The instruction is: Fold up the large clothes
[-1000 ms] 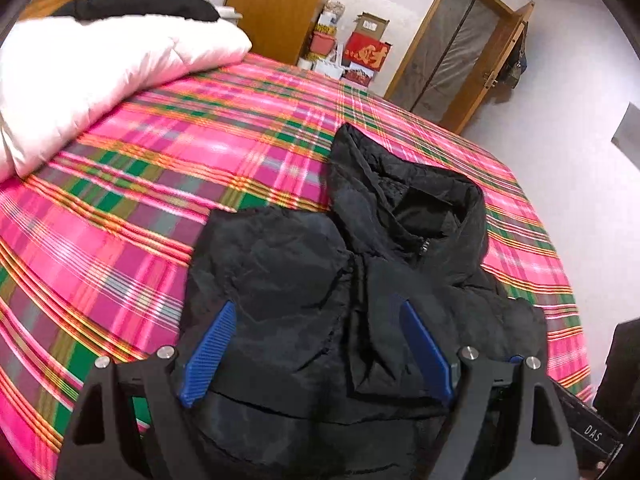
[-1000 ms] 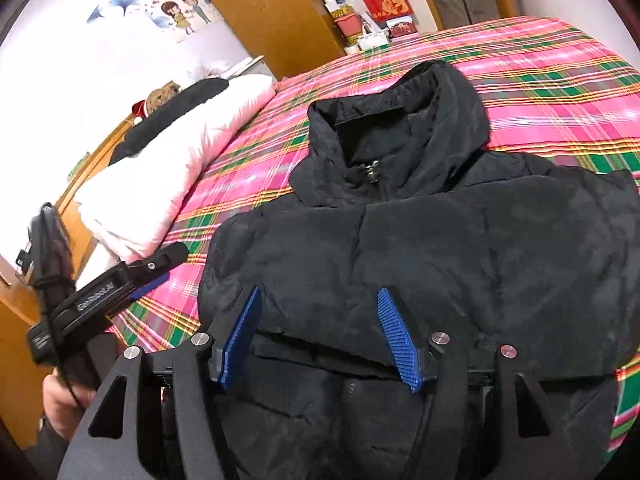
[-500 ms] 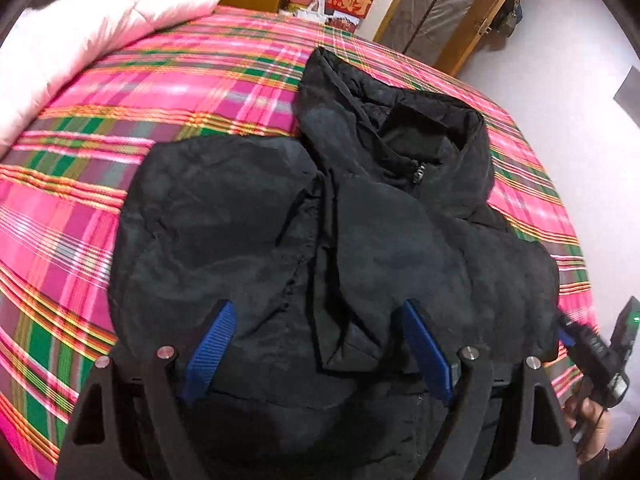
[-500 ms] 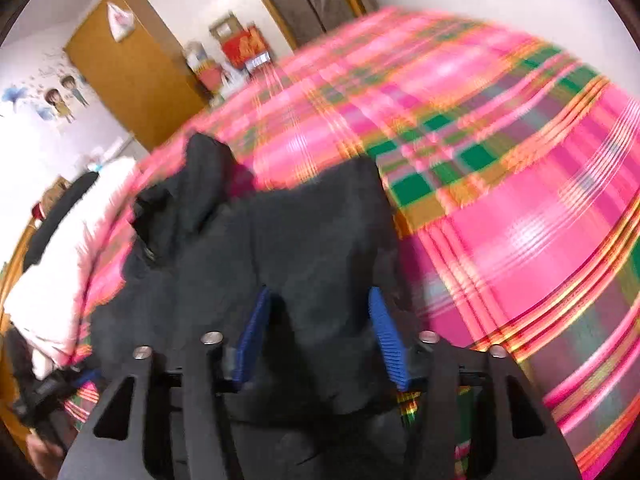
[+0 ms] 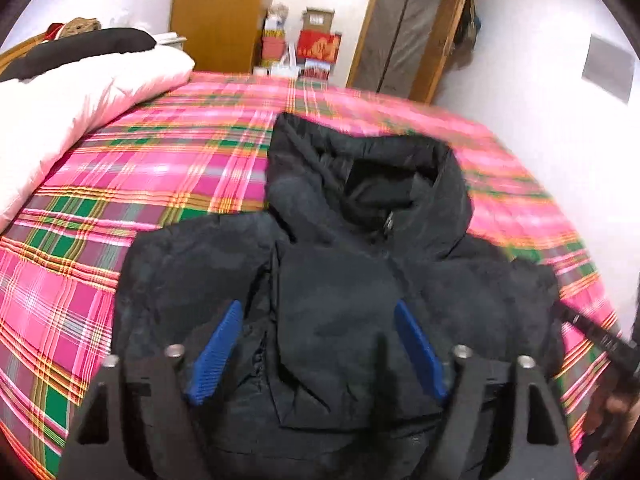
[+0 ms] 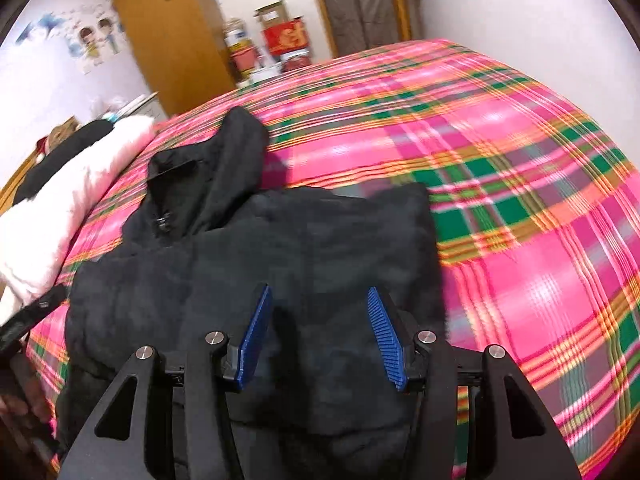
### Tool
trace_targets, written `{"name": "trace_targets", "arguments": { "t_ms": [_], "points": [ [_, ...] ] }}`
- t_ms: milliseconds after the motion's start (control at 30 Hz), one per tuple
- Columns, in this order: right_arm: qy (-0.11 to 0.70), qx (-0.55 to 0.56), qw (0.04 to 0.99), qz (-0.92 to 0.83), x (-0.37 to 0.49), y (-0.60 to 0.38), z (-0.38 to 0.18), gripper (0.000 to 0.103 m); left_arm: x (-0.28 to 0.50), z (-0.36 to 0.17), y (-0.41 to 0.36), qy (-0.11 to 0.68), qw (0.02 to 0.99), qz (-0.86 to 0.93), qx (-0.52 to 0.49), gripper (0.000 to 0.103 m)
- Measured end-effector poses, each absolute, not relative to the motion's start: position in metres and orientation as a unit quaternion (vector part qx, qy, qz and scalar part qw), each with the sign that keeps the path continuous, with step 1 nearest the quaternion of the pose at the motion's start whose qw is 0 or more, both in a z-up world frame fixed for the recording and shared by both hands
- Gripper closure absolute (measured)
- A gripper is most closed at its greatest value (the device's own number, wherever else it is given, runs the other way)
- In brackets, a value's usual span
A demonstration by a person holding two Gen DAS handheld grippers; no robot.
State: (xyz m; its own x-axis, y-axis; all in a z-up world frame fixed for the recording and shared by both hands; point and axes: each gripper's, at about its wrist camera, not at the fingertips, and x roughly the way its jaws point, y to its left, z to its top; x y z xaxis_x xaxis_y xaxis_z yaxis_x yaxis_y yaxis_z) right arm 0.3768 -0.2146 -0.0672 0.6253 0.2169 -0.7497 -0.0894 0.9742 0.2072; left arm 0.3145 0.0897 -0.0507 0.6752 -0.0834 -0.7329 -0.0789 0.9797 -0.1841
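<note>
Lying on the plaid bed is one black jacket; two grippers are hovering over its near part, left gripper jaws closing, right gripper jaws standing apart.

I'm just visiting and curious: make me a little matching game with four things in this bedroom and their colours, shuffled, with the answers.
Things:
1. jacket
2. bedspread
3. duvet
4. wardrobe

Colours:
A. white
B. wooden brown
C. black
D. pink plaid with green and orange stripes

Pairs: 1-C, 2-D, 3-A, 4-B
</note>
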Motion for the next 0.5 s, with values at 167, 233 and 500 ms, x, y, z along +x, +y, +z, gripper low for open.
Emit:
{"name": "trace_targets", "arguments": {
  "t_ms": [167,233,500],
  "points": [
    [0.451,0.027,0.887,0.096,0.397,-0.177,-0.097,0.052,0.325,-0.089,0.091,0.456,0.885,0.009,-0.096,0.034],
    [0.458,0.021,0.884,0.091,0.399,-0.172,-0.105,0.052,0.327,-0.096,0.091,0.461,0.882,0.009,-0.098,0.034],
    [0.462,-0.015,0.883,0.079,0.399,-0.161,-0.118,0.052,0.326,-0.111,0.080,0.459,0.887,0.021,-0.053,0.033]
  ]
}}
